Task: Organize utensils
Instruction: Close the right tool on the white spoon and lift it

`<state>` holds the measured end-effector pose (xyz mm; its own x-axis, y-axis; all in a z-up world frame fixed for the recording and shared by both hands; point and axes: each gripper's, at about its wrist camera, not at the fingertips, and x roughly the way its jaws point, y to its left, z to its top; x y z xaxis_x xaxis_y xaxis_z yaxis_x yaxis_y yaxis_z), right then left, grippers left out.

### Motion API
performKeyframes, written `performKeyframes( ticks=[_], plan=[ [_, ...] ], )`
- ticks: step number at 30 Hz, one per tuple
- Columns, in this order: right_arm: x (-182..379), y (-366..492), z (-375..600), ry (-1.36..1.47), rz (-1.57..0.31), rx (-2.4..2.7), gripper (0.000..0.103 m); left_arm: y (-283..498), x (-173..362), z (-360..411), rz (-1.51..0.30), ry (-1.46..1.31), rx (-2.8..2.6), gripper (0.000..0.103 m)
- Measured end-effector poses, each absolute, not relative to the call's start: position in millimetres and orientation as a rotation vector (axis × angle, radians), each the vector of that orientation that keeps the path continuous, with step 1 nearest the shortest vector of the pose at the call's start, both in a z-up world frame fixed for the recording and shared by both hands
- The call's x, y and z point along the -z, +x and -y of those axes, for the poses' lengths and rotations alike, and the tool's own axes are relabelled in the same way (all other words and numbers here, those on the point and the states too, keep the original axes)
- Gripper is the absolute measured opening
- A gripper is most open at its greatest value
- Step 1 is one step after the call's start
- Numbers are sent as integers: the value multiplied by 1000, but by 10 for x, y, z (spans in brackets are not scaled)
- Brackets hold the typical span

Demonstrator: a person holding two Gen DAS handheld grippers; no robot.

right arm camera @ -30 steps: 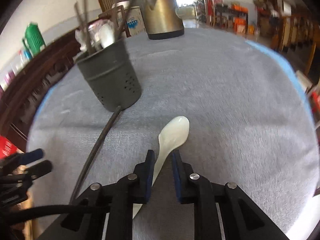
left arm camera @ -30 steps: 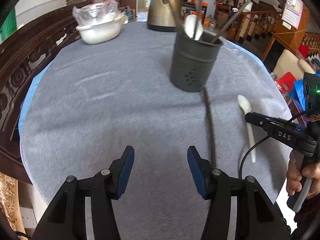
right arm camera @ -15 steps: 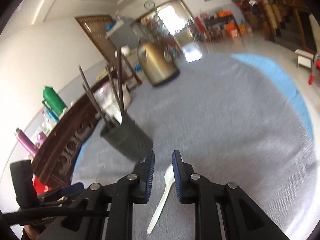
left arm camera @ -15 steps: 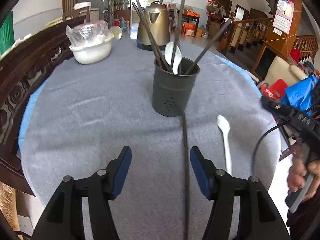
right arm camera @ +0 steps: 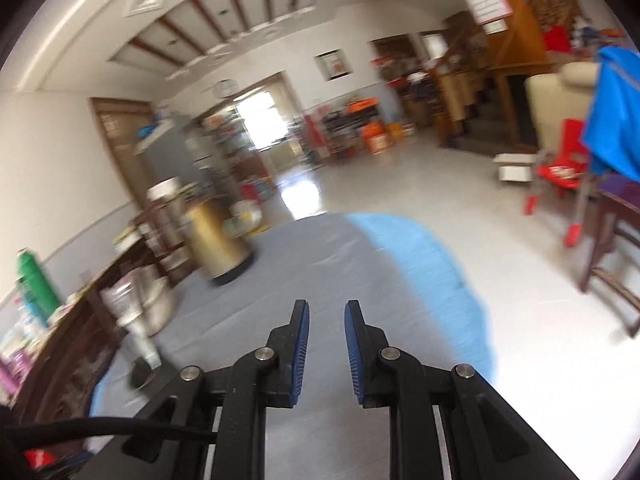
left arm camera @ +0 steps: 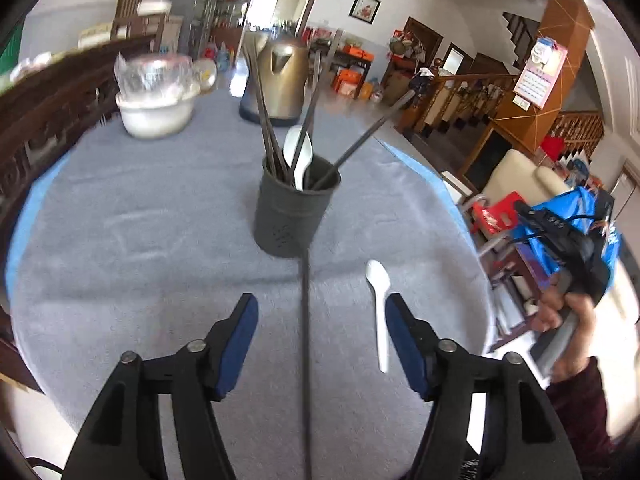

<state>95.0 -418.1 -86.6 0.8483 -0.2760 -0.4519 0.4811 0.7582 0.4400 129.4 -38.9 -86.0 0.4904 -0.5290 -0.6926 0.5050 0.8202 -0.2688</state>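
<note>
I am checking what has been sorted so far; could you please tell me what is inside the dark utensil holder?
The utensil holder holds several dark chopsticks and one white spoon, all standing above the rim. Their lower ends and the bottom are hidden by its wall.

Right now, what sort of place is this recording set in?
Probably a lived-in family home's open dining area: a cloth-covered table with a utensil holder and kettle, a wooden staircase and a wall calendar.

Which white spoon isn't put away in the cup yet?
The white spoon lying flat on the grey cloth, right of the dark chopstick. The other spoon stands inside the holder.
</note>
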Motion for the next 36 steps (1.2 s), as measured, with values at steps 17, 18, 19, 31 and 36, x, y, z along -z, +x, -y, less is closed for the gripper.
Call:
performKeyframes(
  ticks=[17,18,19,31,36],
  plan=[
    [1112,1055,3966,687,-448,200,21,1956,1431,772,-1019,46,458,72],
    [1133,1070,3951,692,-454,189,21,1973,1447,822,-1018,60,455,72],
    [1159,1087,3930,698,-460,175,21,1997,1464,862,-1015,73,454,72],
    [1403,1365,3695,727,-530,63,22,2129,1625,919,-1014,110,422,72],
    [1512,1452,3550,711,-571,24,22,2178,1634,976,-1007,139,425,72]
  ],
)
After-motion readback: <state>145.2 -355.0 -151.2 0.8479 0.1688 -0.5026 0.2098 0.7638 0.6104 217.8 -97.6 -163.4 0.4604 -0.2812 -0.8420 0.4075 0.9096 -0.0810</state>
